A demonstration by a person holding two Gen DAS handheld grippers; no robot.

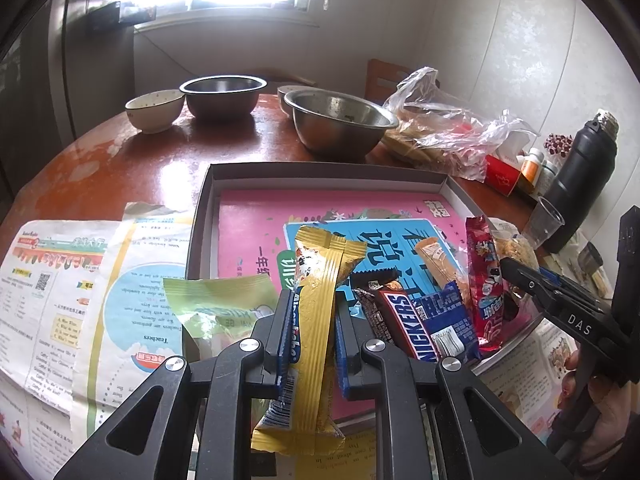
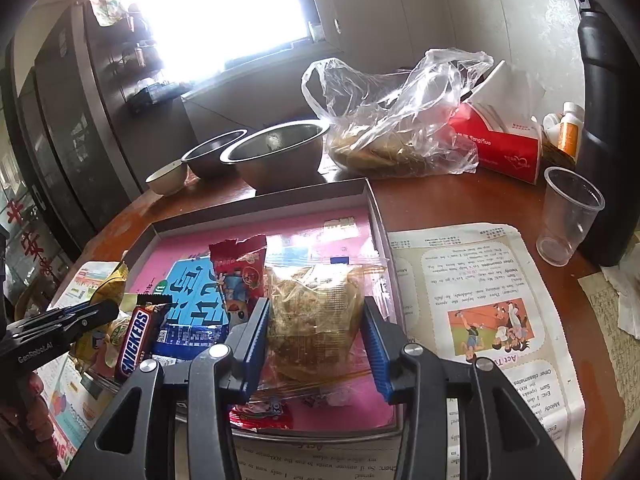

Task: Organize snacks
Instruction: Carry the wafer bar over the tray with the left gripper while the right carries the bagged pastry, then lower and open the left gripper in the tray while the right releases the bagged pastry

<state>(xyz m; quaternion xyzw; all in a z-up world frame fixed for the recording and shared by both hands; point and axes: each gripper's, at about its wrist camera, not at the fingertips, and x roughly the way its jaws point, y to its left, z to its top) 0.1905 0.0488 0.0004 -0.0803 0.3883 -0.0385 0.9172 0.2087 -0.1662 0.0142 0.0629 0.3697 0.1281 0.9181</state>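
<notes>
My left gripper (image 1: 314, 300) is shut on a gold snack bar (image 1: 320, 280), which stands upright between the pads over the near left part of the tray. The grey tray (image 1: 320, 170) has a pink lining. In it lie a Snickers bar (image 1: 408, 324), a blue packet (image 1: 448, 320), a red packet (image 1: 484, 280) and a tan bar (image 1: 436, 260). My right gripper (image 2: 316, 320) is shut on a clear bag of brown snack (image 2: 316, 312) over the tray's (image 2: 260, 200) near right corner. A green packet (image 1: 216, 308) lies left of the tray.
Two steel bowls (image 1: 340, 120) (image 1: 222, 94) and a ceramic bowl (image 1: 154, 108) stand behind the tray. A plastic bag of food (image 2: 392, 128), a red tissue box (image 2: 500, 148), a clear cup (image 2: 568, 216) and a black flask (image 1: 580, 184) crowd the right. Newspaper sheets (image 2: 480, 300) flank the tray.
</notes>
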